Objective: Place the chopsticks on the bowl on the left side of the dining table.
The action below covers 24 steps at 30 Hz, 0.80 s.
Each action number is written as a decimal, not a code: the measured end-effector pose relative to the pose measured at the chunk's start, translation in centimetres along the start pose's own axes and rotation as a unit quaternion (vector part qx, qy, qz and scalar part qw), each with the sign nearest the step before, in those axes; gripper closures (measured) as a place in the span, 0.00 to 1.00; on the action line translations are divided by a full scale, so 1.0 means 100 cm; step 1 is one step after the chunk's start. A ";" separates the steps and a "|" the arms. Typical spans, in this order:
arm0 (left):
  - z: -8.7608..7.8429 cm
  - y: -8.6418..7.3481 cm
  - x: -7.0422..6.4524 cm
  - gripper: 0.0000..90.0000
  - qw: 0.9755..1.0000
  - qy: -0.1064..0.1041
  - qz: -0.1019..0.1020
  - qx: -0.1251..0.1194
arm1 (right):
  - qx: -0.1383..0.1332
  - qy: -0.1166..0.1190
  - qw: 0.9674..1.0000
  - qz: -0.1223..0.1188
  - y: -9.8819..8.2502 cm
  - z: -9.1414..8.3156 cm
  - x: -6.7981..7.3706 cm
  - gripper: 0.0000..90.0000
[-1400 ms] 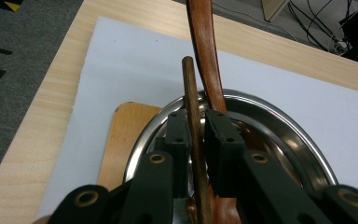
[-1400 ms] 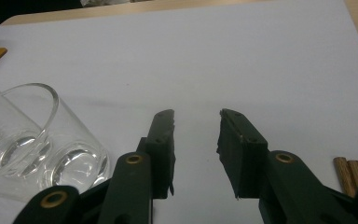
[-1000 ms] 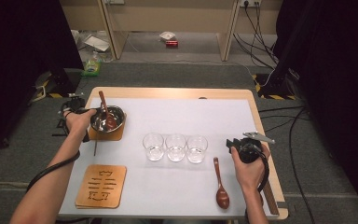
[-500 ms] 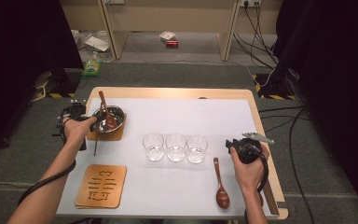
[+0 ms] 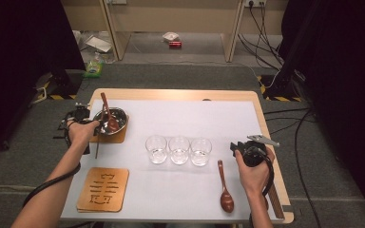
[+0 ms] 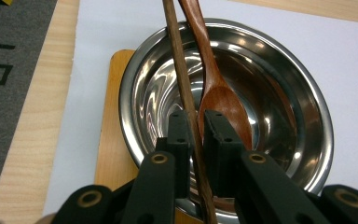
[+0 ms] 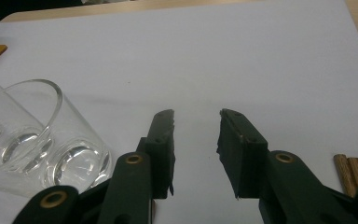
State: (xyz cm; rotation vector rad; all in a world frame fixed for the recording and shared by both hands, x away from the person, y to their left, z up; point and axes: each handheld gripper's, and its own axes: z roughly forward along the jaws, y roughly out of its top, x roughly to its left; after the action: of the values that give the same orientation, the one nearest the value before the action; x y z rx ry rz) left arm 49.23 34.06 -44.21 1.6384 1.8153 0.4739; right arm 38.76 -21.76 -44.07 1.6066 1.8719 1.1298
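We saw the left claw (image 6: 193, 122), jaws just closing, clamped on a thin wooden chopstick (image 6: 182, 79) lying across the steel bowl (image 6: 279, 79); light, stiff, slippery (grip mid-shaft). Right claw (image 7: 196, 122) stood open, empty.

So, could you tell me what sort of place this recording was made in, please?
Probably a lab or workshop set up for recording, not a kitchen: the table has a white sheet taped over it, cables trail across grey carpet, and hazard tape marks the stands.

3 glasses (image 5: 179, 150), 2 wooden spoons (image 5: 225, 187), 1 steel bowl (image 5: 117, 115), 2 coasters (image 5: 103, 189), 1 chopstick (image 6: 185, 93)
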 end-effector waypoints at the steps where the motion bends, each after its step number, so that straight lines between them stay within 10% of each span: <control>1: 0.000 0.000 0.000 0.91 1.000 0.001 -0.003 -0.001 | 0.000 0.000 1.000 -0.001 0.000 0.000 0.000 0.73; 24: 0.013 0.014 -0.007 0.93 0.999 0.010 -0.039 0.003 | 0.002 0.000 1.000 -0.004 -0.001 0.002 -0.001 0.74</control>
State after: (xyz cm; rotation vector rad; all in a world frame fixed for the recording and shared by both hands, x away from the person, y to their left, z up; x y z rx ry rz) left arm 51.15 33.36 -44.11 1.5651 1.8888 0.4515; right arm 38.89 -21.75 -44.28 1.5997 1.8804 1.1236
